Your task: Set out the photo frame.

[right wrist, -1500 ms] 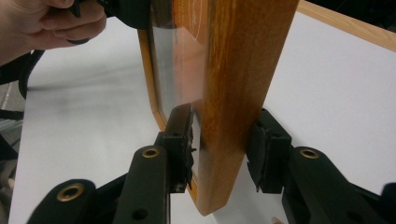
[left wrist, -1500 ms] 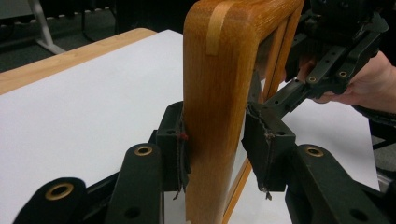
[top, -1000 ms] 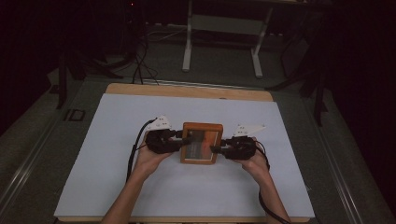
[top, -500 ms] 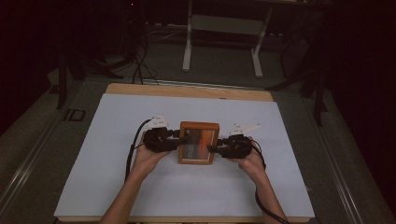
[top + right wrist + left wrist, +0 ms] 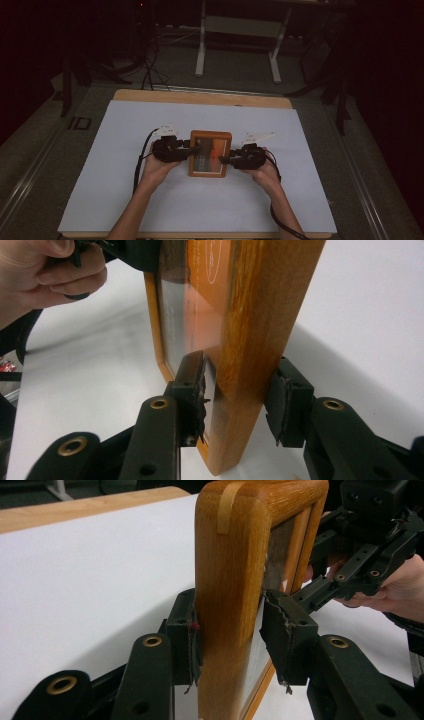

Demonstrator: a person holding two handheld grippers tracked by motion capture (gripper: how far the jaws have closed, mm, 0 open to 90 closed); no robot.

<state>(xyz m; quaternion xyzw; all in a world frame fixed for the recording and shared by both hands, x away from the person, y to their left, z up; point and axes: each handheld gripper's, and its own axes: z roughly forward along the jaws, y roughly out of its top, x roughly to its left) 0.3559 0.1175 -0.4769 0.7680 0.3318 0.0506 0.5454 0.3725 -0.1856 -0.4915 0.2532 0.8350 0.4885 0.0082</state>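
A wooden picture frame (image 5: 210, 152) with an orange and grey picture under glass is held near upright over the middle of the white table cover (image 5: 115, 150), its face toward the person. My left gripper (image 5: 188, 148) clamps its left side rail. In the left gripper view the frame (image 5: 235, 570) sits between that gripper's (image 5: 230, 635) two pads. My right gripper (image 5: 224, 160) clamps the right rail, and the right gripper view has the frame (image 5: 260, 315) pinched in that gripper (image 5: 240, 395). I cannot tell whether the frame's lower edge touches the table.
The white cover spreads wide on all sides of the frame. A wooden table edge (image 5: 200, 97) runs along the back. Behind it, on the dark floor, stand a metal stand (image 5: 237, 45) and cables (image 5: 150, 65).
Both grippers and the frame between them have drifted slightly to the left. The grip on the frame is unchanged.
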